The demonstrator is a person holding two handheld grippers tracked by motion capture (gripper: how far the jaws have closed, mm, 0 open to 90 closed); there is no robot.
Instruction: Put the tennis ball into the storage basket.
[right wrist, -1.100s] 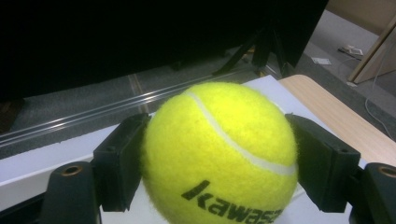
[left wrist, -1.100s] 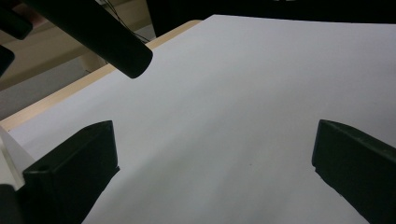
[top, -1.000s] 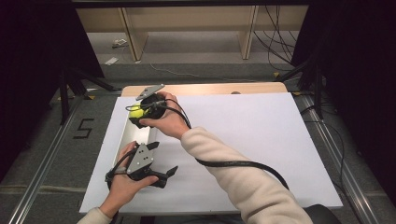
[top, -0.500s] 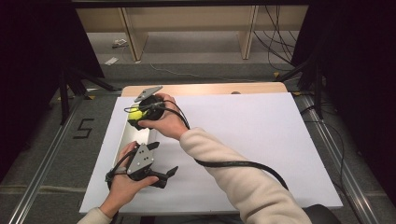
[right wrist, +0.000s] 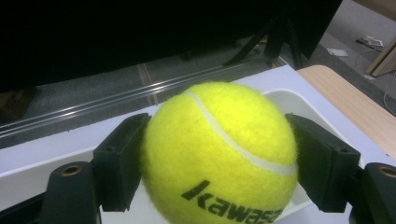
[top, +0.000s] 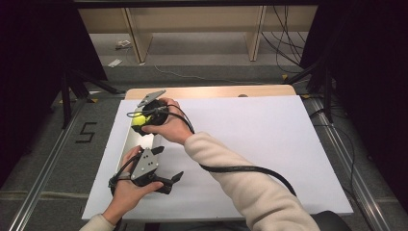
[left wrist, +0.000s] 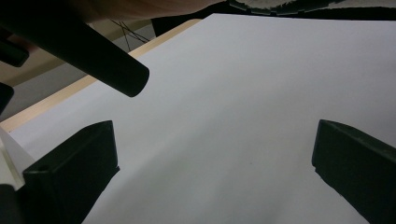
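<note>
The left gripper (top: 168, 180) is held low over the near left part of the white sheet (top: 269, 144), its jaws spread wide with nothing between them; in the left gripper view only bare white surface is seen between the two black jaws. A thick black cable (top: 240, 169) is trailed across the sheet under the person's right sleeve (top: 250, 192). Farther back, the right gripper (right wrist: 217, 158) is clamped on a yellow tennis ball (right wrist: 219, 154) (black lettering is printed on its lower face), with both pads pressed against its sides. The ball is held above a shallow white tray (right wrist: 299, 105), which lies along the left edge of the sheet. Whether the ball touches the tray cannot be told. Beyond the sheet a strip of the wooden table (top: 216, 91) is exposed.
</note>
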